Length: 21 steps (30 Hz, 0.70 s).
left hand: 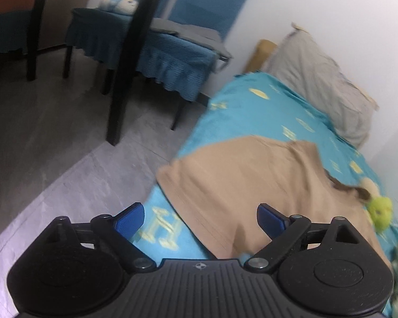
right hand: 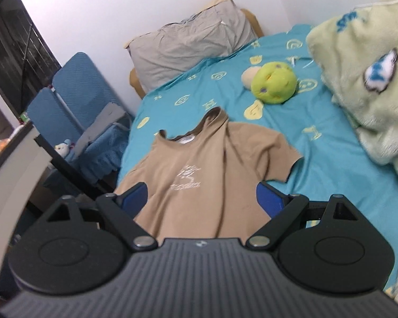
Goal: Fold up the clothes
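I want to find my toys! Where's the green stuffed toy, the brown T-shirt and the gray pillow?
green stuffed toy (right hand: pixel 276 83), right wrist view, middle of its face.
brown T-shirt (right hand: pixel 199 180), right wrist view, chest, near the white print.
gray pillow (right hand: pixel 191 45), right wrist view, middle of the pillowcase.

Tan T-shirt: soft matt knit cloth, creased, pale stitched-looking motif on chest. Teal bedsheet: smooth matt woven cloth, yellow print. Grey pillow: wrinkled matt fabric. Green plush toy: short fuzzy pile. Pale green blanket, right: thick fleecy nap. Left gripper and right gripper: matt black ribbed plastic, blue matt pads, dull metal pivot pins. Floor: grey, faint sheen.
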Tool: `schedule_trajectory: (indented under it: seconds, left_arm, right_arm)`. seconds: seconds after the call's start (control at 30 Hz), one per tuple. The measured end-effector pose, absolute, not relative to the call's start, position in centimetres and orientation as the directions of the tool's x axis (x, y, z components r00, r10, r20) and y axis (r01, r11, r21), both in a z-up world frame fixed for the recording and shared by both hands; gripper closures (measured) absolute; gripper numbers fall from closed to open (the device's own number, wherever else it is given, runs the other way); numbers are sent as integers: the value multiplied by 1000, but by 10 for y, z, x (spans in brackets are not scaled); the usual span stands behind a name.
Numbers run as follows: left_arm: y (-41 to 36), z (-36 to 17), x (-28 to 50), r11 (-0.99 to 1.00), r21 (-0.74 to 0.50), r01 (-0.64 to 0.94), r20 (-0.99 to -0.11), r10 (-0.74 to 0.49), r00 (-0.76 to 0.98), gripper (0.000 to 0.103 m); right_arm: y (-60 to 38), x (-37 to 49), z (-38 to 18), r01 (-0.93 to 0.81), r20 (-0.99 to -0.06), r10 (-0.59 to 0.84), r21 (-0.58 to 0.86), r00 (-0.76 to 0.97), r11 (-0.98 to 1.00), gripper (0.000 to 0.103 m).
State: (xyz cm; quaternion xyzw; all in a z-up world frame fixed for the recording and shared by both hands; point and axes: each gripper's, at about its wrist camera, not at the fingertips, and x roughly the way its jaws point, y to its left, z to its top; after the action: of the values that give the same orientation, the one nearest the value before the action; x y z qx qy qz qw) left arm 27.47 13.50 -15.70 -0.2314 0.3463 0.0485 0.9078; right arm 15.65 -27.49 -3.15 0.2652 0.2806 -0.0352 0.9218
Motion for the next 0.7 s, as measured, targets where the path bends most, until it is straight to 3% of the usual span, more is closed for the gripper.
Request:
schedule_trajectory:
  seconds: [0.2,0.3,0.37,0.4,0.47,0.7]
  left_arm:
    - [163,-193,313,802,-510,-311,-653,-126,746,26]
    - [153,-195,331,855,-438,-279,-670,-104,735,36]
    - [139,-189,339,912,-343,-224,-667,-69,742,58]
    - [133,-186,342,933,-300,-199,-665,-55,745,64]
    - [129,-175,348,947,-270,-172,-660,-52,749,97]
    - [134,-126,379,977,-152,-152,-624,25,781,101]
  right_arm:
    - [-297,178,-53,252,-532,67,503,844,827,13]
    - [-305,187,-61,260,-540,90,537,837,803,13]
    - [-307,190,-60,258,-534,111,568,838,782,13]
    - [-307,191,-59,252,-526,123,583,841,772,13]
    - [-302,191,-56,230,-520,130,571,845,788,13]
    - [-292,190,-56,223,-544,128,531,829,818,13]
